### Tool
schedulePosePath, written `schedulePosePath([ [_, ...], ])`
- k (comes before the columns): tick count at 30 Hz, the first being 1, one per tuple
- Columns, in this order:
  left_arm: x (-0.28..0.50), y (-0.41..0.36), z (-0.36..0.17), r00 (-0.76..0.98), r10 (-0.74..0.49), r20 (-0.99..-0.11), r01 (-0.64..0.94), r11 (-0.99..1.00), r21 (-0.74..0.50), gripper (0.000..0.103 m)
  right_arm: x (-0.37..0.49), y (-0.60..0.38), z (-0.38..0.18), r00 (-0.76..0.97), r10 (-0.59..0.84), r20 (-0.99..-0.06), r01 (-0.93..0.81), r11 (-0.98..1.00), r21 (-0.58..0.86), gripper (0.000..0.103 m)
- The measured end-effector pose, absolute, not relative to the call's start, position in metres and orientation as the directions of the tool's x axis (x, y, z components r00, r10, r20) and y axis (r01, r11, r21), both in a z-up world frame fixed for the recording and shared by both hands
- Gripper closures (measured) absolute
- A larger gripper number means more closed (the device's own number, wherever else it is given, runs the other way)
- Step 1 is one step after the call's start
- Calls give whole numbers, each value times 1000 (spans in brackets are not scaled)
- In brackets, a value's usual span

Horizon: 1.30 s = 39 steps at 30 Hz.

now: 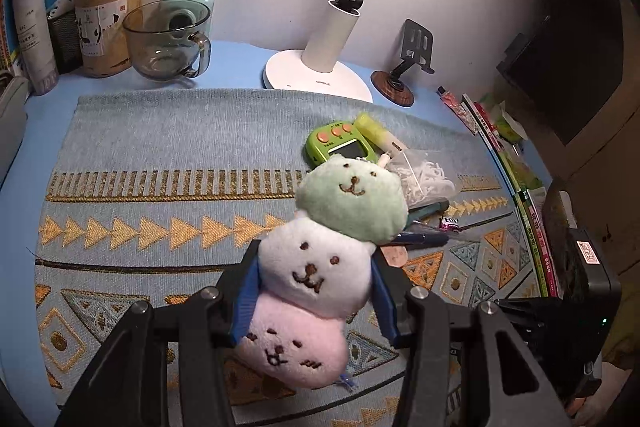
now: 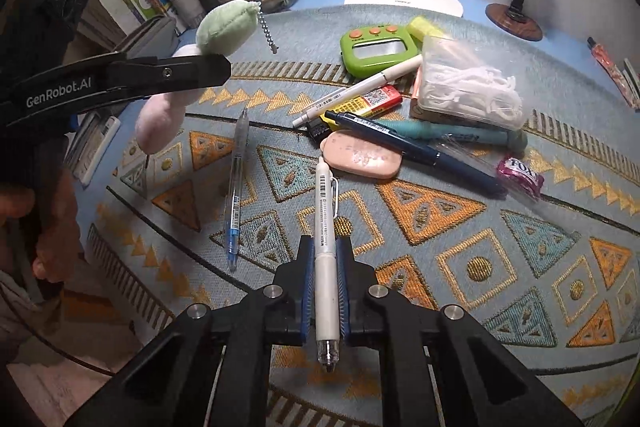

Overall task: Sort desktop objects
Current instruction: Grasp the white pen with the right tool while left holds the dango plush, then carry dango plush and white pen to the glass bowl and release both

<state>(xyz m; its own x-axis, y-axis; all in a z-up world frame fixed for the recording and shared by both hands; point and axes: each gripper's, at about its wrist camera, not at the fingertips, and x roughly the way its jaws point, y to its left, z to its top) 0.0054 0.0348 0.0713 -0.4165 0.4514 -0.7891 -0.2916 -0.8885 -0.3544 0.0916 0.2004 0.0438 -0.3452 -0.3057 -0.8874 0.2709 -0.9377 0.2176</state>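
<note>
My left gripper (image 1: 316,255) is shut on a plush toy (image 1: 316,275) made of three stacked faces, green, white and pink, and holds it above the patterned mat (image 1: 160,155). The plush toy (image 2: 228,27) also shows at the left of the right wrist view, in the left gripper (image 2: 208,67). My right gripper (image 2: 325,247) is shut on a white pen (image 2: 326,239) and holds it lengthwise over the mat (image 2: 480,267). A pile lies beyond: green timer (image 2: 376,47), dark blue pen (image 2: 412,147), pink eraser (image 2: 360,155), bag of white pieces (image 2: 468,87).
A clear blue pen (image 2: 236,187) lies alone on the mat at left. At the back stand a pen holder (image 1: 106,27), a glass mug (image 1: 168,39), a white lamp (image 1: 320,67) and a phone stand (image 1: 404,67). Books (image 1: 532,223) line the right edge.
</note>
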Motion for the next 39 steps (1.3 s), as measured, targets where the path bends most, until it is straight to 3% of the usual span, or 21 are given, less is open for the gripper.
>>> schedulePosePath([
  [12,11,115,96,-385,515,-766,-407,-839,-360,58,123,297,85,-461,-280,-842,70,-958,280,92],
  [24,25,223,140,-360,572,-737,-543,-771,-333,58,162,403,151,-638,-163,-753,-99,-952,289,92],
  [32,41,342,183,-308,660,-685,-705,-642,-302,58,202,490,201,-755,60,-653,-292,-922,254,92],
  [39,74,469,198,-193,731,-655,-851,-457,-260,57,228,578,194,-716,213,-665,-494,-828,266,92],
])
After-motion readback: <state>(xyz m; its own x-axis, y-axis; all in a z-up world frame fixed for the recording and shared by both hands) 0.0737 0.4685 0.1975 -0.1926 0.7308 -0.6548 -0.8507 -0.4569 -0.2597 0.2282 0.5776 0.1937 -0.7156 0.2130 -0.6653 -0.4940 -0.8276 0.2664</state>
